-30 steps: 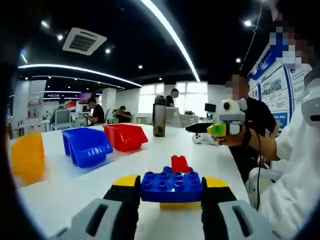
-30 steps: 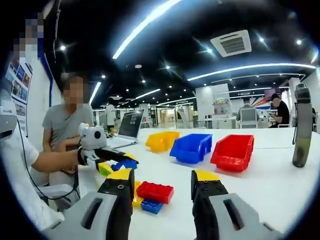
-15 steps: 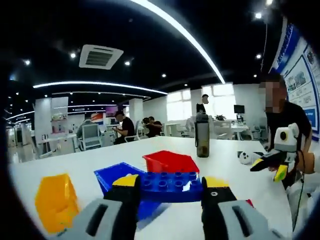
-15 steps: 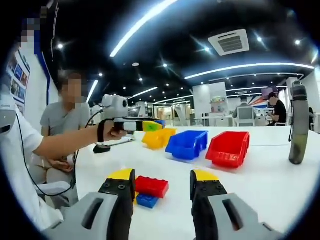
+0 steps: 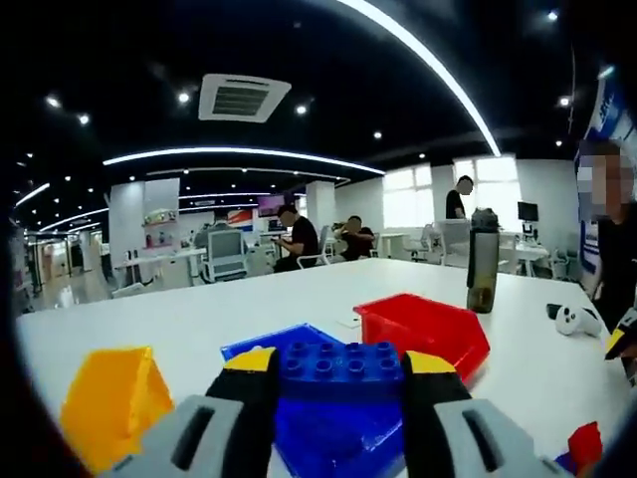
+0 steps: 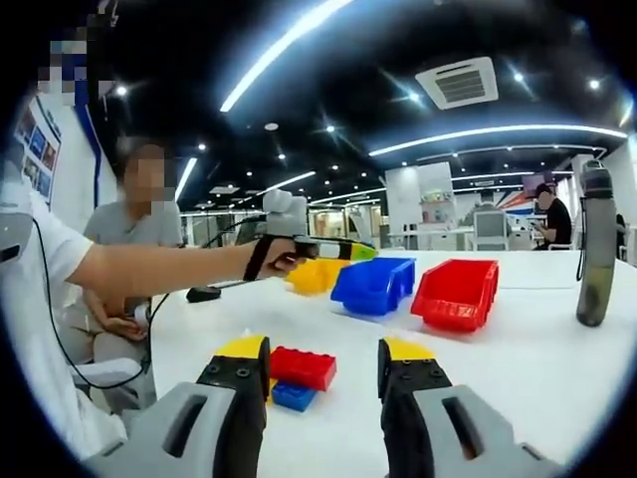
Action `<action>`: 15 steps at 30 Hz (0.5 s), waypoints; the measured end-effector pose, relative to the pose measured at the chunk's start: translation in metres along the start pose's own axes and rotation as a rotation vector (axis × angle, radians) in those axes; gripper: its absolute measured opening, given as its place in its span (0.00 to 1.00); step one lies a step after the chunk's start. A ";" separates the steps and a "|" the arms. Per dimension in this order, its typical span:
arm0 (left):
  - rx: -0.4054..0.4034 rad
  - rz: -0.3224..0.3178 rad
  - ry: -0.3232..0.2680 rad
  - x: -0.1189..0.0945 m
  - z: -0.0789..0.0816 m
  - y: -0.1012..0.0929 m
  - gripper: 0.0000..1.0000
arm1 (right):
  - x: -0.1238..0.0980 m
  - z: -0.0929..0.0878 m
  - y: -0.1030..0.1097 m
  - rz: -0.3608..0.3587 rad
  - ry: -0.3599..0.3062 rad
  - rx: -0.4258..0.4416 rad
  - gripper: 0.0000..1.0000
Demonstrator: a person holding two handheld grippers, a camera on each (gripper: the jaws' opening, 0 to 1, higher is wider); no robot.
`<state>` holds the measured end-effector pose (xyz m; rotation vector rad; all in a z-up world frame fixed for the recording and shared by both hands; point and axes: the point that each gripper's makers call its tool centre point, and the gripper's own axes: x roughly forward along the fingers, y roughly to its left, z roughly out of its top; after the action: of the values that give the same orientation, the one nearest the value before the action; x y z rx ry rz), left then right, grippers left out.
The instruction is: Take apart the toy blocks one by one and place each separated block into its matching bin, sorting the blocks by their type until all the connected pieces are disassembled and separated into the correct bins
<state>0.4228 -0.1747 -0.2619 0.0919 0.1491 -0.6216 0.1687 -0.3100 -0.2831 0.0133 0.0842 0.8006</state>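
Note:
My left gripper (image 5: 341, 370) is shut on a blue eight-stud block (image 5: 341, 362), held just above the blue bin (image 5: 328, 433). The red bin (image 5: 426, 329) stands to its right and the yellow bin (image 5: 109, 403) to its left. In the right gripper view, a hand holds the left gripper (image 6: 353, 250) out over the yellow bin (image 6: 314, 277) and blue bin (image 6: 374, 285), with the red bin (image 6: 458, 295) beside them. My right gripper (image 6: 318, 370) is open, low over the table, with a red block (image 6: 304, 367) stacked on a small blue block (image 6: 293, 397) just ahead of its left jaw.
A dark water bottle (image 6: 595, 249) stands on the white table (image 6: 518, 358) to the right, also the bottle (image 5: 482, 261) behind the red bin. A white controller (image 5: 573, 319) lies near the table edge. A seated person (image 6: 129, 249) is at the left. People sit at far desks.
My left gripper has carried the blue block away from the pile and now holds it over the blue bin. The right gripper has barely moved and stays open.

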 end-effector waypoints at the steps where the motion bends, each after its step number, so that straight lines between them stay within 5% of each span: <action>1: -0.007 0.002 -0.002 0.001 0.000 0.001 0.50 | 0.000 -0.001 0.000 -0.001 0.001 0.000 0.44; 4: 0.042 0.052 -0.014 0.000 0.000 0.008 0.52 | -0.001 -0.003 -0.002 -0.004 0.003 0.000 0.45; 7: 0.036 0.031 -0.019 -0.003 0.003 0.002 0.76 | -0.002 -0.006 -0.005 -0.014 0.009 -0.003 0.44; 15: 0.028 -0.047 -0.063 -0.038 0.015 -0.018 0.72 | -0.002 -0.005 -0.006 -0.013 0.005 -0.004 0.44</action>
<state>0.3836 -0.1692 -0.2416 0.0962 0.0817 -0.6725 0.1711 -0.3161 -0.2885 0.0073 0.0872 0.7881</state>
